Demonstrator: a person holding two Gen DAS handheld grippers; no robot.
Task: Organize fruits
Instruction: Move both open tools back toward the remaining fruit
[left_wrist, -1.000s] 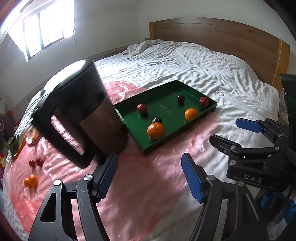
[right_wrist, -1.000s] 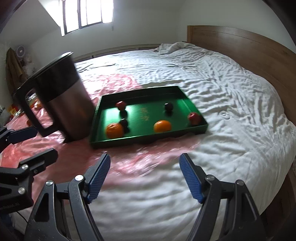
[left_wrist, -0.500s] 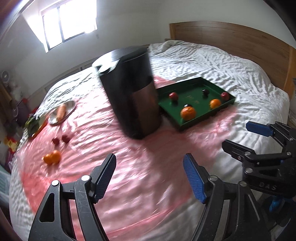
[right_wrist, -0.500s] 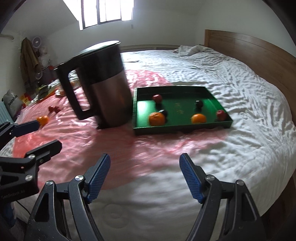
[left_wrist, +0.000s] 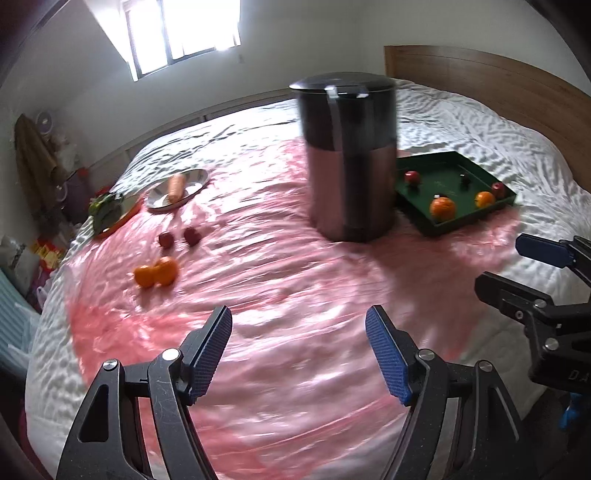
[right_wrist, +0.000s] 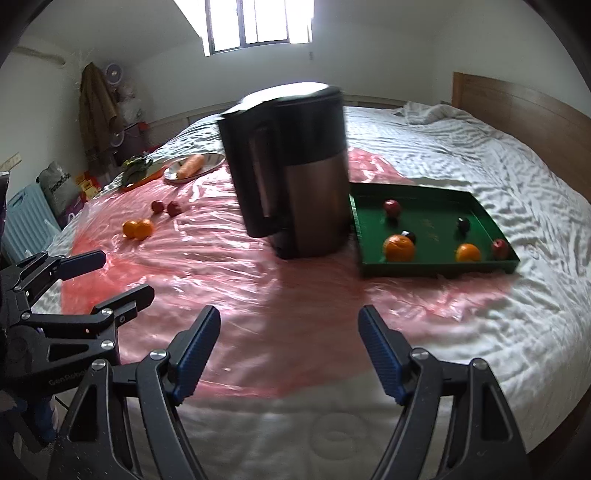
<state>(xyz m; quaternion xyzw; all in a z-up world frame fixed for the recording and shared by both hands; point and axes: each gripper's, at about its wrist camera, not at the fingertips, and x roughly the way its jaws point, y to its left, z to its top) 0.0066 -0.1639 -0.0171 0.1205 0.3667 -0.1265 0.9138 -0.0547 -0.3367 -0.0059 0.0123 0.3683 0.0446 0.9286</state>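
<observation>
Two oranges (left_wrist: 155, 273) (right_wrist: 137, 229) and two dark red fruits (left_wrist: 179, 237) (right_wrist: 166, 207) lie loose on the pink plastic sheet, far left of a green tray (left_wrist: 454, 162) (right_wrist: 436, 267). The tray holds several fruits: oranges, red ones and dark ones. My left gripper (left_wrist: 301, 350) (right_wrist: 110, 278) hovers open over the near pink sheet, nothing between its blue pads. My right gripper (right_wrist: 288, 347) (left_wrist: 517, 266) hangs open and empty beside it, near the bed's front edge.
A tall dark kettle (left_wrist: 351, 162) (right_wrist: 291, 173) stands on the sheet against the tray's left side, between tray and loose fruit. Beyond the loose fruit lie a metal plate with a carrot (left_wrist: 176, 186) (right_wrist: 190, 166) and a red-rimmed plate with greens (left_wrist: 110, 212). The wooden headboard (left_wrist: 480, 77) is far right.
Both views have swung left across the bed: kettle and tray slid rightward in the pictures, and the loose fruit and plates came into fuller view. Both grippers stay open and empty.
</observation>
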